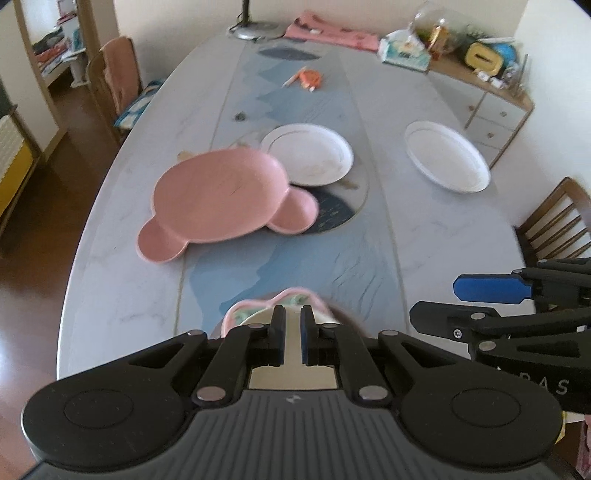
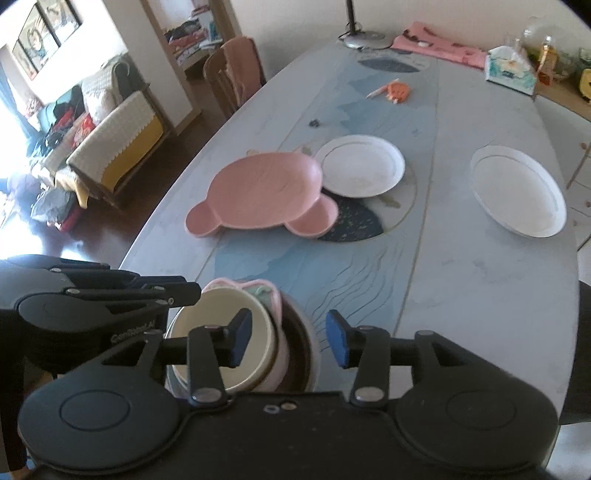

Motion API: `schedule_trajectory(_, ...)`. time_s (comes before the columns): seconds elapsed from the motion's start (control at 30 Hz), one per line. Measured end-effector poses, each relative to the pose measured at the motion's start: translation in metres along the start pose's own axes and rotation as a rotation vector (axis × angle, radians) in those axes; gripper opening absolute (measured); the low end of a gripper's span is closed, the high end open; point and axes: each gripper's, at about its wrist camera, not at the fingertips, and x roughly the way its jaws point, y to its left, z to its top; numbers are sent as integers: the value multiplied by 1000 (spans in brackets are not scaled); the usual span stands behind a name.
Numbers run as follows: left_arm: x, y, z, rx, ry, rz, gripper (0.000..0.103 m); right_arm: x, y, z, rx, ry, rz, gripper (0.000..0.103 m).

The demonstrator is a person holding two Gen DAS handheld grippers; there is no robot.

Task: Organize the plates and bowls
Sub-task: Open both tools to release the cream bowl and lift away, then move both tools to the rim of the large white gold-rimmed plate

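A stack of nested bowls stands at the table's near end: a cream bowl [image 2: 218, 325] innermost, a pink bowl [image 2: 275, 306] around it and a brown bowl [image 2: 299, 350] outermost. My left gripper [image 1: 291, 321] is shut on the cream bowl [image 1: 258, 315] at its rim; in the right wrist view the left gripper [image 2: 188, 290] reaches in from the left. My right gripper [image 2: 290, 339] hangs open over the stack, its pads touching nothing. Farther out lie a pink bear-shaped plate [image 1: 221, 199], a white plate [image 1: 310, 153] beside it and another white plate [image 1: 447, 158] at the right.
The table [image 1: 424, 240] has a blue runner down its middle. An orange item [image 1: 310, 79], a lamp base [image 1: 255, 31], pink cloth and a tissue box [image 2: 511, 70] sit at the far end. Wooden chairs [image 1: 557, 218] stand at both sides; a sideboard [image 1: 491, 103] is at the right.
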Motion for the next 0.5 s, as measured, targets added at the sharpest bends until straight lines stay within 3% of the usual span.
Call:
schedule_trajectory(0.2,-7,-18,9,45,-49,-36,13,-19,-23,-2,43,-59,-23,55)
schedule_trajectory(0.3,-10,-28,14,63,-83,-55,45,-27,-36,-2,68,-85,-36,57)
schedule_trajectory(0.33,-12,-32,16,69,-100,-56,62,-30,-41,-2,75,-93,-40,58)
schedule_trajectory(0.37,-13,-37,18,77,-118,-50,68,-33,-46,-2,84,-102,-46,59)
schedule_trajectory(0.5,-9,-59,30,111,-131,-51,68,-41,-69,0,114,-128,-62,64)
